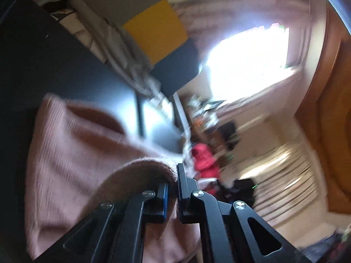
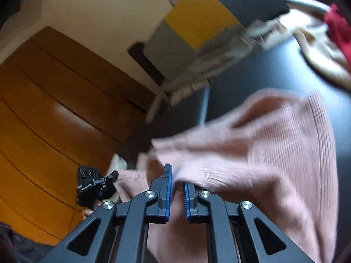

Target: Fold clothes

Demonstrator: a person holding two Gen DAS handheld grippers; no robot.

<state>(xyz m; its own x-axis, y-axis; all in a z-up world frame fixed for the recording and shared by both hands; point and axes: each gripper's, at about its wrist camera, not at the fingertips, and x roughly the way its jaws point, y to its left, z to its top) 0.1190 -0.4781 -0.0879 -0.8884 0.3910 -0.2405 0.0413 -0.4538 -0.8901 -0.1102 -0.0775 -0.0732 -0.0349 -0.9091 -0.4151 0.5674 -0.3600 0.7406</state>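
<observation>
A pink ribbed knit garment (image 1: 65,153) hangs lifted above a black table (image 1: 43,65). In the left wrist view my left gripper (image 1: 173,175) is shut on a folded edge of it, with fabric pinched between the pads. The right wrist view shows my right gripper (image 2: 177,175) shut on another edge of the same pink garment (image 2: 274,153), which spreads to the right over the black table (image 2: 274,70). The left gripper (image 2: 94,186) shows there at lower left, holding the far end of the cloth. Both views are motion-blurred.
A beige garment (image 2: 324,50) and a red one (image 2: 337,28) lie at the table's far right. Pale crumpled cloth (image 1: 122,50) runs along the table's back edge below a grey, yellow and black panel (image 1: 153,28). Wooden doors (image 2: 43,109) stand beside the table.
</observation>
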